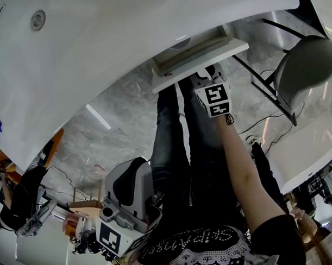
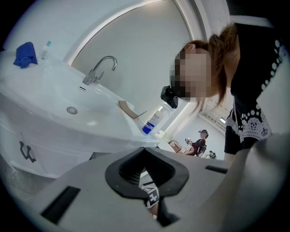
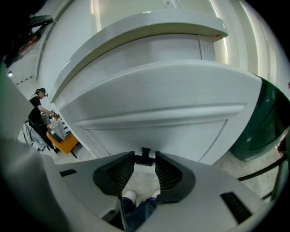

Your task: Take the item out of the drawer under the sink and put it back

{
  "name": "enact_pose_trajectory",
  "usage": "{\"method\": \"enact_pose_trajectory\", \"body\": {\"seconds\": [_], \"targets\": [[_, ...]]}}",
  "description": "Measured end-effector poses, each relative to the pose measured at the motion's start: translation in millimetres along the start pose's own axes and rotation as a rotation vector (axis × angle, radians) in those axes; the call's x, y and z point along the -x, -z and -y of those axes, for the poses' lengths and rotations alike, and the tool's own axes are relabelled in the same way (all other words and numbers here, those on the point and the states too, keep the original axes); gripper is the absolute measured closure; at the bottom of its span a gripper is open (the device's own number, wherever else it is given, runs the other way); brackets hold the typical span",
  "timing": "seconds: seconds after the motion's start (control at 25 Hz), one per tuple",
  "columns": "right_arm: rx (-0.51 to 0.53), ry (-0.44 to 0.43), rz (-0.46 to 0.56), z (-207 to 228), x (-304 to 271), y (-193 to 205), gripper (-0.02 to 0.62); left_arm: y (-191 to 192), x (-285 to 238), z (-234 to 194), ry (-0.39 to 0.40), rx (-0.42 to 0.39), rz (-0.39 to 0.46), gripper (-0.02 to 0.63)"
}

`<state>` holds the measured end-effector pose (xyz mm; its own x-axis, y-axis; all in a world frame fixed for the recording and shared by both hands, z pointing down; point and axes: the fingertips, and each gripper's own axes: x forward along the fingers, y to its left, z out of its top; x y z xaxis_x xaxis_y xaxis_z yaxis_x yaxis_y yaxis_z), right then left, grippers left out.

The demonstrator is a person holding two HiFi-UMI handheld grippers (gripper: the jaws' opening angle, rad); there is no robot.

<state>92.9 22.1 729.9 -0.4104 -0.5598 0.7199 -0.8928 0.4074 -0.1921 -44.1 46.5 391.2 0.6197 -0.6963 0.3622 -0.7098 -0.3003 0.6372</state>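
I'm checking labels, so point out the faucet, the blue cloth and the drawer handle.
faucet (image 2: 96, 73), left gripper view, lower neck.
blue cloth (image 2: 25, 53), left gripper view, its middle.
drawer handle (image 3: 144, 160), right gripper view, middle of the black bar.

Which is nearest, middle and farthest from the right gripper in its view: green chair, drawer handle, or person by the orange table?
1. drawer handle, centre, between the right gripper tips.
2. green chair, right edge.
3. person, far off at left.
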Motion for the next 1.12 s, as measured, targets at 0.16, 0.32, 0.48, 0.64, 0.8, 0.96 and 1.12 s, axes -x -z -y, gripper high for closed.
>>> {"method": "enact_pose_trajectory", "body": {"seconds": [0.16,0.32,0.48,0.64,0.8,0.96,1.12], "targets": [[0.033,-0.015,-0.023,-3.8,-0.6,3.0,0.446,0.8,4.5,2.2,0.010,-0.006,0.008,0.601],[0.024,-0.011,-0.047,-3.3,2.3,2.8,0.445,-1.6,5.2,4.5,0.008,-0.002,0.030,0.601],[0.022,-0.007,-0.083,-4.3,15.3,11.8,0.445,-10.7,7.7,10.6,0.018,0.004,0.066,0.601],[0.021,-0.009,-0.090,-6.7,35.2,11.5,0.445,-18.1,14.2,13.4,0.021,-0.001,0.089,0.601],[0.044,-0.033,-0.065,-11.6,57.3,-4.7,0.446,-27.6,18.4,14.5,0.008,-0.021,0.119,0.601],[0.051,-0.050,0.011,-21.3,93.2,-37.1,0.458,-47.4,27.4,24.0,0.017,-0.044,0.154,0.601],[0.057,-0.039,0.095,-26.6,128.9,-77.1,0.526,-68.4,40.8,28.4,0.021,-0.077,0.191,0.601]]}}
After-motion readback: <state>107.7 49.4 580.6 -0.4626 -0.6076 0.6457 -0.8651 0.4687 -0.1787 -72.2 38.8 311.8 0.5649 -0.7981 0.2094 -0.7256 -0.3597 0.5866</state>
